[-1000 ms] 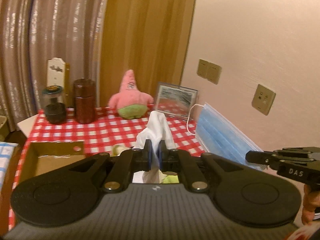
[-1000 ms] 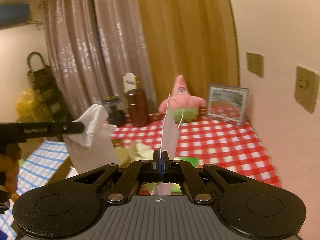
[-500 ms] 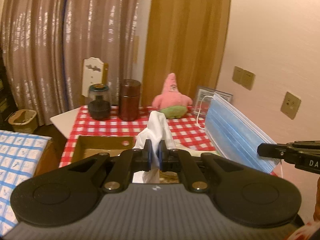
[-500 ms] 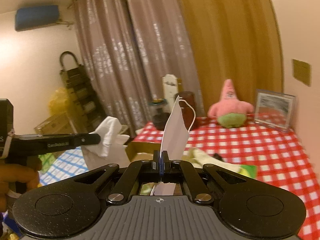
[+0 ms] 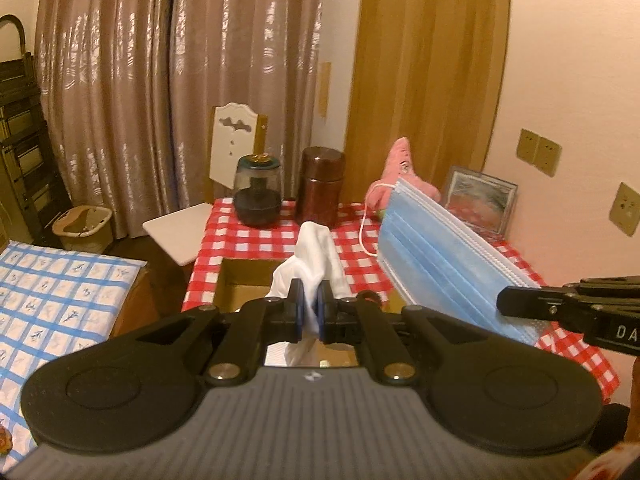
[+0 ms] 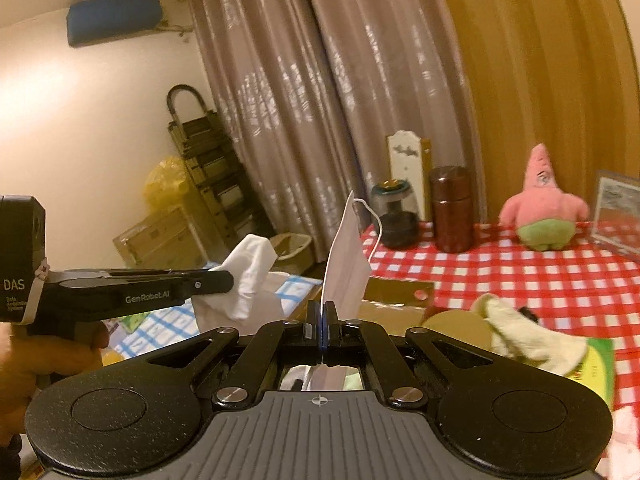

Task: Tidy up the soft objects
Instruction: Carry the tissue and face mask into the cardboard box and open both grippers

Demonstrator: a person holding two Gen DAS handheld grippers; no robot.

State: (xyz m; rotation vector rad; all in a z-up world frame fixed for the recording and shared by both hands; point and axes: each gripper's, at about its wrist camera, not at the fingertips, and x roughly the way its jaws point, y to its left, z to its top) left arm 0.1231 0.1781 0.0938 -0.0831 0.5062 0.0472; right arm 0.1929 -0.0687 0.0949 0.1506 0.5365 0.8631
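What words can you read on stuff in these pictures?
"GenRobot.AI" on the arm of the left claw, seen from the right wrist.
"DAS" on the block behind that arm; the small print below it is too blurred to read.
"DA", cut off by the picture's edge, on the right claw.
Print on the green packet on the table: too small to read.

Brown curtains hang behind my table with its red checked cloth; a wooden panel meets the pink wall.
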